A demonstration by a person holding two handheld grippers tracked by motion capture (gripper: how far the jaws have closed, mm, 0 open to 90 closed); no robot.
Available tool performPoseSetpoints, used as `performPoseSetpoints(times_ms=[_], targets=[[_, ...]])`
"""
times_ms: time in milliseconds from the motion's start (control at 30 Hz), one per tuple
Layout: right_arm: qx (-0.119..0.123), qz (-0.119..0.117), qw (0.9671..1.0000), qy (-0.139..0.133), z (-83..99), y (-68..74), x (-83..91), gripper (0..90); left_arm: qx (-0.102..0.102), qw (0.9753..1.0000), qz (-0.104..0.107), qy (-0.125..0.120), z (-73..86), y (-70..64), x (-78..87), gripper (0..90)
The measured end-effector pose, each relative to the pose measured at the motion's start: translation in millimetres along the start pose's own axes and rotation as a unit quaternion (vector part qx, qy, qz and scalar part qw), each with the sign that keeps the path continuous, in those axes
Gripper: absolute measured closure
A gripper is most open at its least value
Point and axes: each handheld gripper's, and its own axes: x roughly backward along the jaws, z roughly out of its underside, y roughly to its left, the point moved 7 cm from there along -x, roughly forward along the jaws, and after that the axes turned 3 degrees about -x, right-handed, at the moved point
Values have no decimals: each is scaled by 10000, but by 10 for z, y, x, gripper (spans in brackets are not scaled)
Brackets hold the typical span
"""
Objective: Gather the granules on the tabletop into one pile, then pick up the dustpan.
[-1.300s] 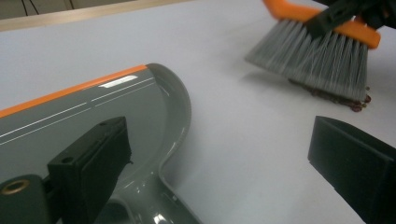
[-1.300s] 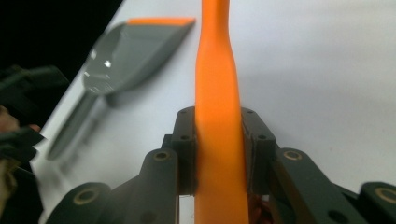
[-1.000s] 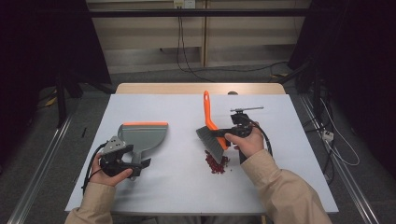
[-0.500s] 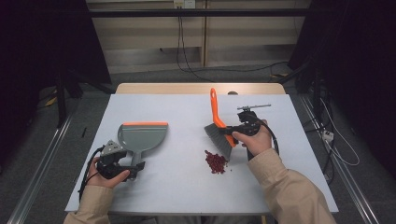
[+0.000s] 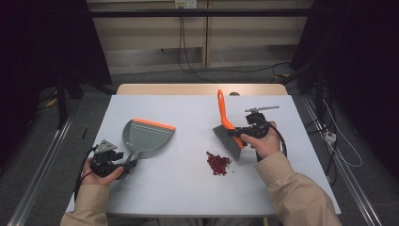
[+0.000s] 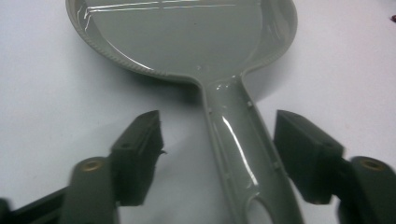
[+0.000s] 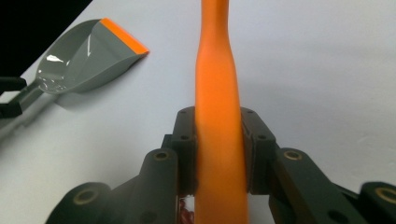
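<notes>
The brush (image 5: 227,130) is standing right of centre, its orange handle (image 7: 219,116) clamped in the right gripper (image 5: 248,131). The red crumbs (image 5: 218,163) are lying just below it. At lower left, the left gripper (image 6: 219,154) is sitting apart astride the dustpan (image 5: 142,136) handle.

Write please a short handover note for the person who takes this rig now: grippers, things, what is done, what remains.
Right gripper: shut on the brush, held just right of the red crumbs.
Left gripper: open, fingers on either side of the dustpan handle, not yet closed.
Done: brush picked up.
Left: grip the dustpan, bring it to the crumbs, sweep them in.
</notes>
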Motion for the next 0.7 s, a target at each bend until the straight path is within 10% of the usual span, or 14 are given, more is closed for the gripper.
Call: performPoseSetpoints(times_ms=[467, 700], targets=[[284, 171, 9995, -1, 6, -51, 68, 712, -526, 9968, -44, 605, -83, -44, -248, 567], [396, 251, 9989, 9, 31, -67, 105, 712, -518, 9968, 299, 533, -87, -94, -185, 623]])
